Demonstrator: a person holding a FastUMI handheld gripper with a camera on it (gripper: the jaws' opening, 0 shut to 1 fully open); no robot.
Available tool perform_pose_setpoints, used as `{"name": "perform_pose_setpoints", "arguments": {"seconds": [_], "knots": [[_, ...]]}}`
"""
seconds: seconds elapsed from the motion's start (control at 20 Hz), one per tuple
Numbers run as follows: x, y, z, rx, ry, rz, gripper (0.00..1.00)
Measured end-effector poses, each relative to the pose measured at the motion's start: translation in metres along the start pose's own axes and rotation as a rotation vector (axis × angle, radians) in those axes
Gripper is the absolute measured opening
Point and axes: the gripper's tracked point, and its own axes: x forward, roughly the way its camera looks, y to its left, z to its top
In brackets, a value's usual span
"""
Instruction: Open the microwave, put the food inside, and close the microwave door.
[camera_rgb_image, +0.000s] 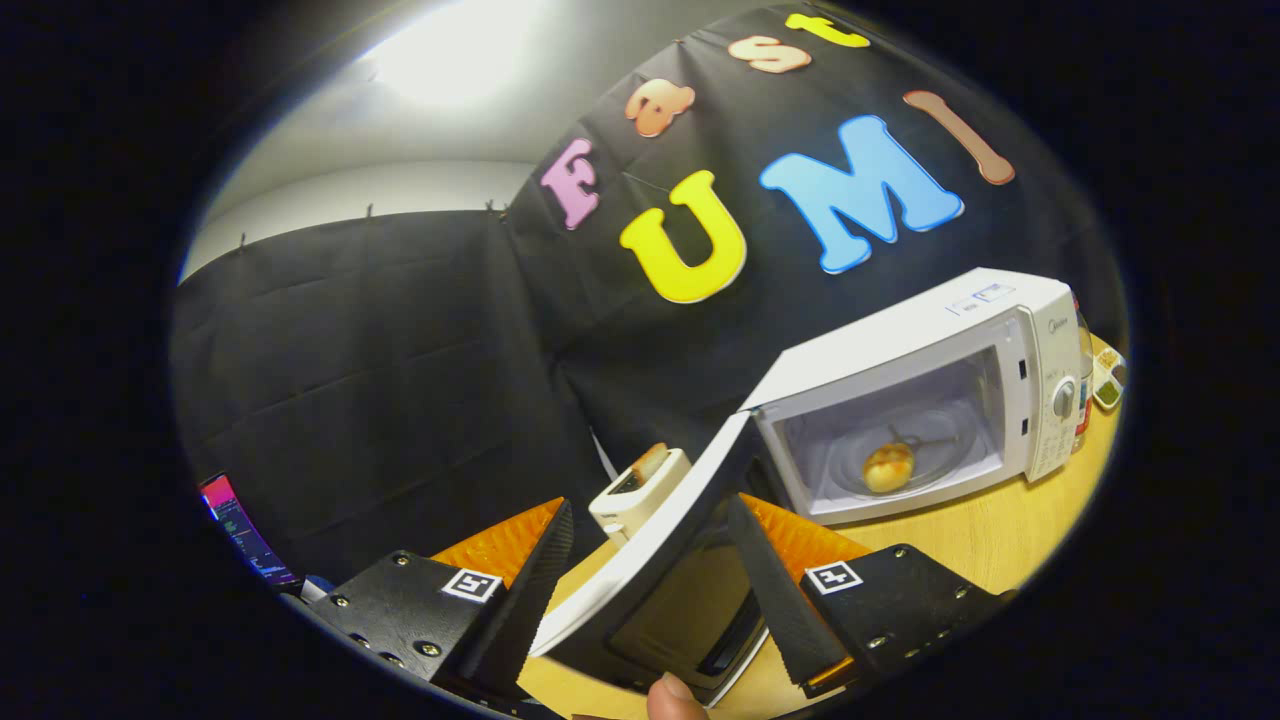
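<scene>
The gripper (650, 570) has its two fingers (530, 590) spread wide, and the free edge of the open microwave door (655, 560) passes between them. The door's outer white face lies close against the left finger; whether it touches cannot be told. The right finger stands apart from the door's inner side, so nothing is pinched. A fingertip (675, 698) of a person's hand shows just below the door's lower edge, between the finger bases.

The door swings out from the left side of the white microwave (930, 400), which stands on the wooden table (1000, 540) beyond the fingers, toward the table's right edge. Its cavity is open to view, and the food (888, 467), a small round yellowish bun-like piece, rests on the glass turntable (925, 455) inside. The control panel with a round knob (1064, 398) runs down the microwave's right side.

Just ahead of the left finger, behind the door's upper edge, a cream toaster (640, 495) stands on the table with a slice of toast (651, 461) sticking up from its slot. Past the microwave's right side, near the table's far right edge, sits a small divided dish (1108, 385) holding greenish bits. To the left of the gripper, a lit screen (240, 525) leans against the booth's black cloth wall (380, 380).
</scene>
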Motion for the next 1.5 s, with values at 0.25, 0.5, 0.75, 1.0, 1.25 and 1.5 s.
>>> {"name": "perform_pose_setpoints", "arguments": {"seconds": [0.25,0.5,0.75,1.0,1.25,1.5], "knots": [[-0.025,0.068,-0.012,-0.100,-0.036,0.132,0.94],[-0.030,0.117,-0.068,-0.210,0.042,0.281,0.95],[-0.008,0.123,-0.145,-0.414,0.168,0.312,0.84],[0.017,0.074,-0.192,-0.597,0.202,0.146,0.22],[0.011,0.023,-0.208,-0.518,0.275,0.032,0.04],[-0.016,0.009,-0.186,-0.514,0.231,-0.025,0.03]]}}
